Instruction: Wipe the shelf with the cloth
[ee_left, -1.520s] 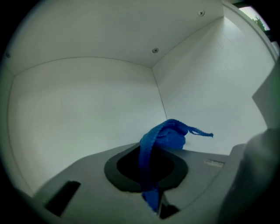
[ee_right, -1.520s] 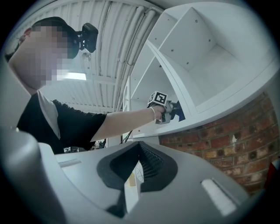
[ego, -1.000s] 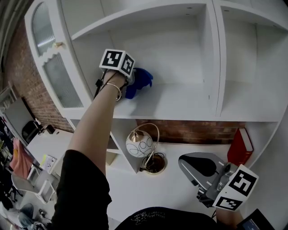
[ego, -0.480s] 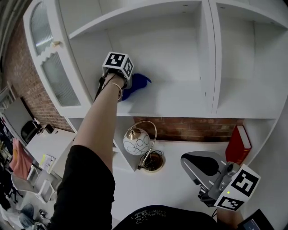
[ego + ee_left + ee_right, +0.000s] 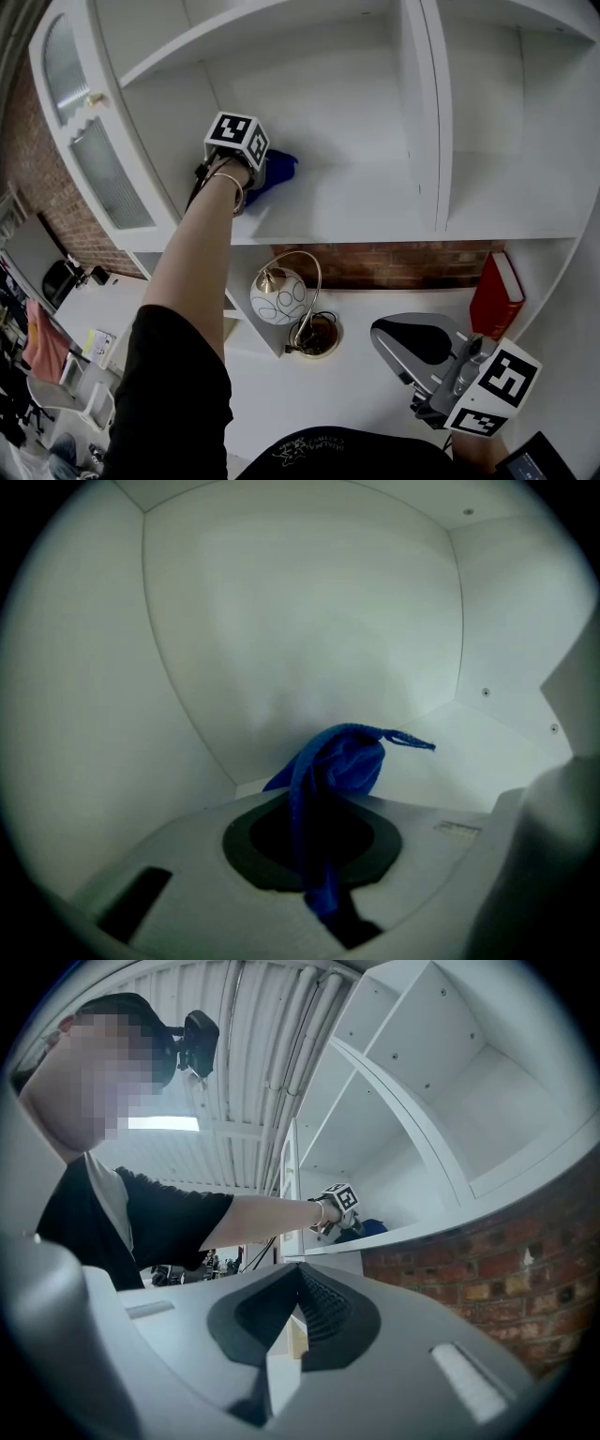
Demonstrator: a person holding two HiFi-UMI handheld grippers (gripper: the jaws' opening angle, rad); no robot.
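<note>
Your left gripper [image 5: 255,173]: fingers [image 5: 169,855] clenched on the cloth [image 5: 278,170] | cloth: bunched on the shelf [image 5: 356,211], near its left wall | your right gripper [image 5: 394,339]: fingers [image 5: 169,1335] pressed together, empty, low over the desk [image 5: 281,394]

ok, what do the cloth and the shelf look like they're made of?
cloth: soft blue fabric, possibly microfibre or terry; fuzzy nap, limp folds, stitched edge.
shelf: smooth white painted or laminated board, likely wood or MDF; even matte surface, no grain showing, small holes in the side wall.
</note>
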